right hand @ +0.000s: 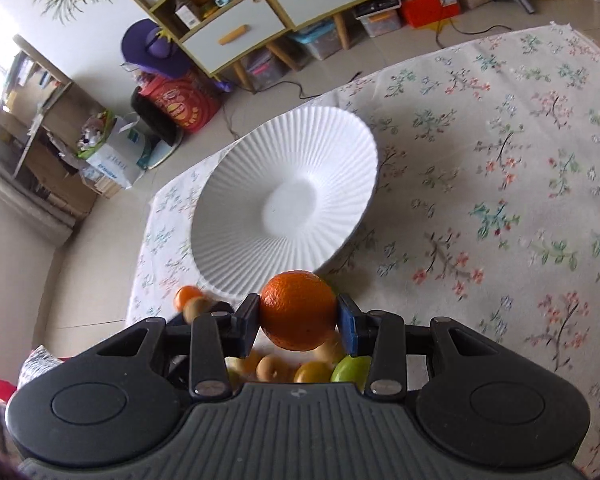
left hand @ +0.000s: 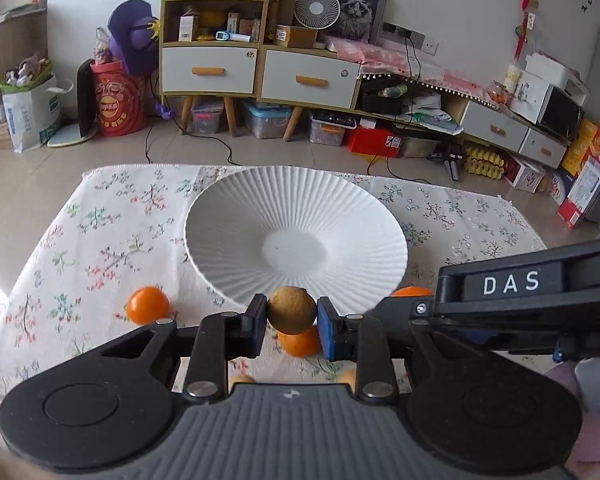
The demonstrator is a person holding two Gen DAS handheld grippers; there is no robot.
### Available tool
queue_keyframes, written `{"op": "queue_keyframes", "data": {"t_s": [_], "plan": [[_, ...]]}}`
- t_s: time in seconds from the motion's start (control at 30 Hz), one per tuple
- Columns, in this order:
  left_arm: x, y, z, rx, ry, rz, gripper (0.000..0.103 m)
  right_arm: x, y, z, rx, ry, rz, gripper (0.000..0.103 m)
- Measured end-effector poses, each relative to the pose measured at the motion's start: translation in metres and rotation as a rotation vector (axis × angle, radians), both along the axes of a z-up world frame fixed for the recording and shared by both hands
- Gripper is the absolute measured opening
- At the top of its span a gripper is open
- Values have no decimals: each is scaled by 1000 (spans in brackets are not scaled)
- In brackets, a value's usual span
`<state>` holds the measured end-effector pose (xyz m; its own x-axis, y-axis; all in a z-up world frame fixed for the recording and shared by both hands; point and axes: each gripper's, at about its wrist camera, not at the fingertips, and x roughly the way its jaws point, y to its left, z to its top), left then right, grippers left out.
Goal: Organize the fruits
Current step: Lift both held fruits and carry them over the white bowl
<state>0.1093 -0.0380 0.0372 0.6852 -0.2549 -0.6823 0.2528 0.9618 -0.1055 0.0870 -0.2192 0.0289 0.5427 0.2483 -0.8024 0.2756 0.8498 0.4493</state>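
Left gripper (left hand: 292, 322), nearest item in the left wrist view: fingers (left hand: 254, 322) clamped on a small round brown fruit (left hand: 292, 310), held clear above the cloth. Right gripper (right hand: 298, 316), nearest item in the right wrist view: fingers (right hand: 247, 320) clamped on an orange (right hand: 298, 310), pads pressing its two sides; the right gripper's black body also enters the left wrist view from the right edge, just beside the left one. White ribbed bowl (left hand: 296, 236): wide, shallow, nothing in it, standing on the flowered cloth (left hand: 112, 240) directly ahead of both grippers; its near rim lies just beyond both held fruits, its far rim close to the cloth's far edge. Loose fruit: one orange piece (left hand: 147, 305) on the cloth left of the bowl's near rim, another orange piece (left hand: 300, 342) below the left gripper's fingers, a third showing past the bowl's right rim; a cluster of yellow, tan and green fruit (right hand: 312, 366) under the right gripper. Open room: broad bare cloth to the right of the bowl in the right wrist view, a narrower strip to its left before the cloth edge drops to the tiled floor (left hand: 204, 152). Shelving unit (left hand: 216, 28) with drawers stands well beyond, against the far wall
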Motion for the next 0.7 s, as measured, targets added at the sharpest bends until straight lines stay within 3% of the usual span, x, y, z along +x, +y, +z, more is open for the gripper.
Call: {"op": "queue_keyframes", "data": {"t_s": [0.1,0.27,0.37,0.7], "plan": [[22,1,1,-4,4,-14,23,20,-9,-2,-5,-2,-16,37],[39,-1,-7,17,-41,-73,23,45,-14,-16,91,-29,29,37],[41,2,-16,-31,-47,-59,23,52,-11,-27,130,-32,26,37],[55,-1,-33,-29,-41,-40,23,67,1,-31,9,-51,71,37]]}}
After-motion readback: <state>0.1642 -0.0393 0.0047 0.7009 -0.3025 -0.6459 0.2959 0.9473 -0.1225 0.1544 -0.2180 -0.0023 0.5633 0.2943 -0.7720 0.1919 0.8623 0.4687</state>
